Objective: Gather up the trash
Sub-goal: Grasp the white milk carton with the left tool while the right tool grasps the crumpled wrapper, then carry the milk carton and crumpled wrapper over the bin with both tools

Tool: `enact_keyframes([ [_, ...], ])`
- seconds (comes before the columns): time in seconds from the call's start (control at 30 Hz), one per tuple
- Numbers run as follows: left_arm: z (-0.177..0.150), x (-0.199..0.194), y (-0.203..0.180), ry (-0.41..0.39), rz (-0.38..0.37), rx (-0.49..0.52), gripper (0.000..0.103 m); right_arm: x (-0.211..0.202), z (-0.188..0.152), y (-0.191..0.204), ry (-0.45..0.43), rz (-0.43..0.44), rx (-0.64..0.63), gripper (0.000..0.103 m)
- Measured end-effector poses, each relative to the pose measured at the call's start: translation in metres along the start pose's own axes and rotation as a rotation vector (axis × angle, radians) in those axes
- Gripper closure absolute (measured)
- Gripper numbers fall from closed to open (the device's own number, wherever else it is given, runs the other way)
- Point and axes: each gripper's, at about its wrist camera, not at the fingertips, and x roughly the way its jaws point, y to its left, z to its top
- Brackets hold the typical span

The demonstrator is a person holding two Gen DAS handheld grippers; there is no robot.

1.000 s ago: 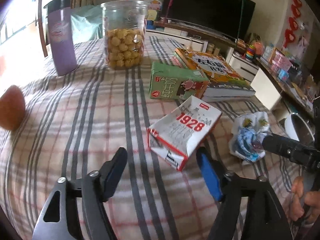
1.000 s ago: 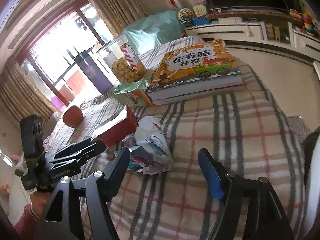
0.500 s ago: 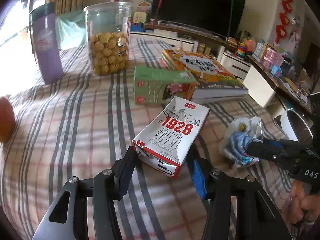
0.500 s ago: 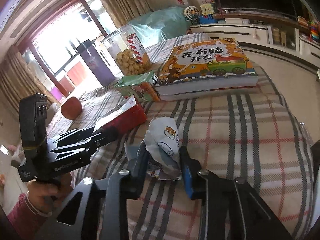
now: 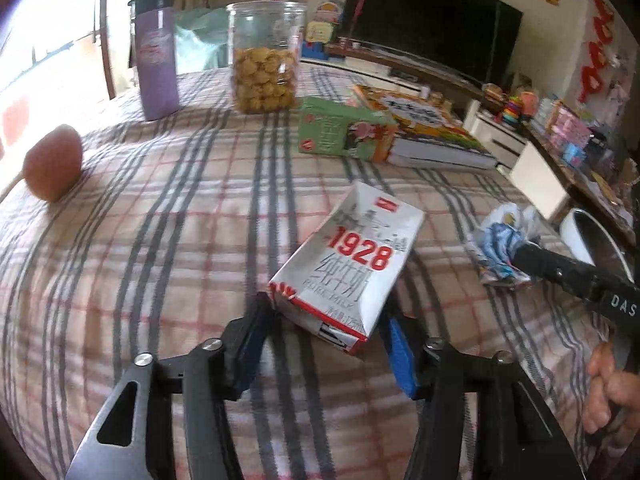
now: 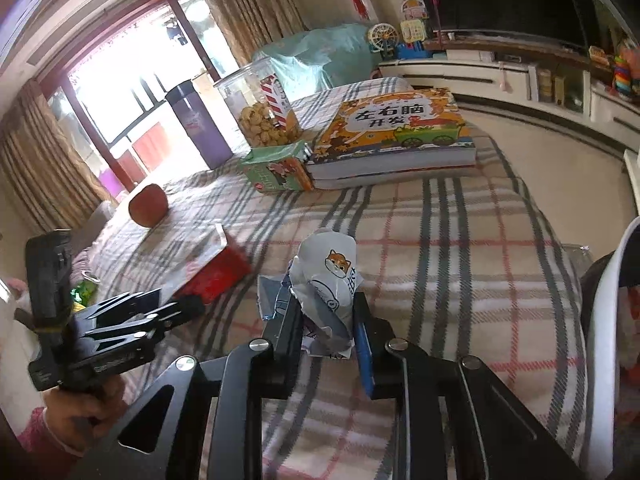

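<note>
My left gripper (image 5: 326,320) is shut on a white and red "1928" milk carton (image 5: 352,264), gripping its near end and holding it tilted just above the plaid tablecloth (image 5: 160,240). The carton also shows in the right wrist view (image 6: 212,276). My right gripper (image 6: 326,320) is shut on a crumpled white and blue snack wrapper (image 6: 328,280) with a cat picture. In the left wrist view the wrapper (image 5: 500,248) sits at the tip of the right gripper.
A green milk box (image 5: 344,136) lies next to stacked books (image 5: 424,128). A cookie jar (image 5: 264,64), a purple tumbler (image 5: 156,52) and a reddish fruit (image 5: 52,164) stand farther back. A white bin (image 5: 592,240) is off the table's right edge.
Both grippers moved forward and closed: the left one on the milk carton, the right one on the wrapper. Carton and wrapper are now raised a little.
</note>
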Motion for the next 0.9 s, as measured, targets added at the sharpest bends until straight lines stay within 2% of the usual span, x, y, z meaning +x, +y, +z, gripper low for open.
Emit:
enact_keyframes([
  [0.07, 0.002, -0.001, 0.0, -0.006, 0.029, -0.017, 0.039, 0.001, -0.001, -0.001, -0.005, -0.016, 0.003, 0.072],
  [0.1, 0.003, -0.001, 0.002, -0.009, 0.034, -0.034, 0.037, 0.001, 0.0, -0.003, -0.011, -0.015, 0.013, 0.065],
  [0.13, 0.002, -0.003, 0.002, -0.017, 0.034, -0.049, 0.035, -0.001, 0.001, -0.004, -0.024, -0.018, 0.027, 0.053],
  [0.17, 0.001, -0.003, 0.003, -0.02, 0.035, -0.06, 0.034, -0.004, 0.0, -0.005, -0.039, -0.026, 0.035, 0.045],
  [0.2, 0.003, 0.0, 0.004, -0.013, 0.023, -0.06, 0.032, -0.005, 0.0, -0.007, -0.053, -0.035, 0.041, 0.028],
  [0.23, 0.005, 0.002, 0.004, -0.008, 0.016, -0.053, 0.032, -0.004, 0.001, -0.008, -0.053, -0.03, 0.046, 0.022],
  [0.4, 0.01, 0.011, 0.002, 0.004, -0.002, -0.007, 0.033, 0.01, 0.011, -0.003, -0.014, -0.005, 0.019, 0.023],
  [0.47, 0.012, 0.013, -0.001, -0.002, -0.016, 0.018, 0.034, 0.015, 0.011, 0.002, -0.004, -0.013, -0.005, 0.031],
  [0.5, 0.013, 0.014, -0.002, -0.003, -0.018, 0.027, 0.038, 0.019, 0.011, 0.004, 0.008, -0.022, -0.015, 0.046],
  [0.53, 0.014, 0.015, -0.003, -0.002, -0.026, 0.036, 0.048, 0.022, 0.011, 0.006, 0.021, -0.022, -0.026, 0.059],
  [0.57, 0.014, 0.017, -0.003, 0.002, -0.029, 0.041, 0.049, 0.023, 0.011, 0.007, 0.023, -0.023, -0.032, 0.06],
  [0.63, 0.014, 0.017, -0.004, 0.001, -0.033, 0.05, 0.052, 0.02, 0.01, 0.009, 0.017, -0.032, -0.039, 0.071],
  [0.77, 0.011, 0.013, -0.007, -0.015, -0.029, 0.065, 0.054, 0.016, 0.008, 0.007, 0.019, -0.022, -0.036, 0.073],
  [0.9, 0.003, 0.007, -0.018, -0.016, 0.008, 0.086, 0.055, 0.007, 0.004, 0.005, 0.014, -0.015, -0.03, 0.074],
])
